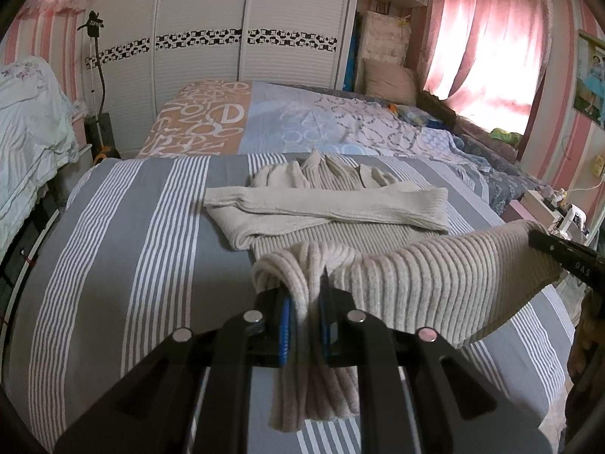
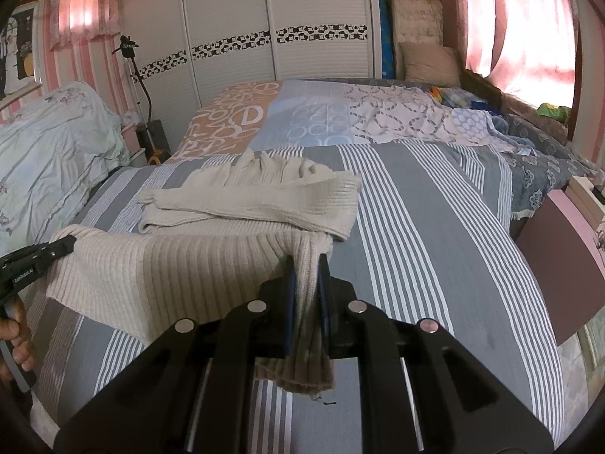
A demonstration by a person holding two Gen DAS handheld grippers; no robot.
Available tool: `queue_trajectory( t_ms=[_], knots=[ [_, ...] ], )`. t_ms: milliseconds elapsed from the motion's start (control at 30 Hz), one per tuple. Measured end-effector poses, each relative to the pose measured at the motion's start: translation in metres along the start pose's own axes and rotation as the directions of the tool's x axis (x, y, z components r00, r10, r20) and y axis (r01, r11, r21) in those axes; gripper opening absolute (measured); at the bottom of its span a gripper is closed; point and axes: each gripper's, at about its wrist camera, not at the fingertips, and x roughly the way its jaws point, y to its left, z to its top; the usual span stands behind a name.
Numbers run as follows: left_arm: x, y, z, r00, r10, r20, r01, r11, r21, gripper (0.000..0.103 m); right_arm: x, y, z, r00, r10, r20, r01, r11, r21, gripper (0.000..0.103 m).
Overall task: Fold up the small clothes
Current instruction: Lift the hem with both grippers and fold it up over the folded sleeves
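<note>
The sweater [image 1: 325, 204] is a beige ribbed knit lying on the bed [image 1: 151, 249], which is covered by a grey sheet with white stripes. Its two sleeves are crossed over the body, and the near hem is lifted off the bed and stretched between the two grippers.

At the far left of the left wrist view, a pale crumpled quilt [image 1: 26, 132] is heaped beside the bed, with a black stand [image 1: 96, 75] behind it in front of the white wardrobe [image 1: 234, 38]. The left gripper [image 1: 305, 317] has its fingers [image 1: 285, 325] clamped on the left corner of the hem, and a bunch of knit hangs down between them. In the right wrist view a hand [image 2: 17, 344] shows at the left edge, holding that gripper's handle.

Further right, the raised hem runs as a taut band to the right gripper [image 2: 305, 299], whose fingers [image 2: 324, 302] are closed tight on the hem's right corner, with a fold of fabric drooping below them. Beyond the sweater lies a patterned orange and blue blanket [image 1: 234, 121]. At the far right, pink curtains [image 1: 487, 41] hang over a bright window.
</note>
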Motion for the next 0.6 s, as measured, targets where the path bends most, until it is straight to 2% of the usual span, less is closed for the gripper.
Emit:
queue_trajectory(
  t_ms=[367,600],
  knots=[
    [0.027,0.006,0.015,1.000,0.004,-0.002,-0.004,1.000,0.010,0.012,0.027,-0.002,0.016,1.000,-0.012,-0.008,0.012,1.000,-0.003,0.011],
    [0.041,0.010,0.025,1.000,0.011,0.001,-0.011,1.000,0.008,0.013,0.046,-0.004,0.025,0.999,-0.049,-0.011,0.049,0.999,-0.011,0.011]
  ],
)
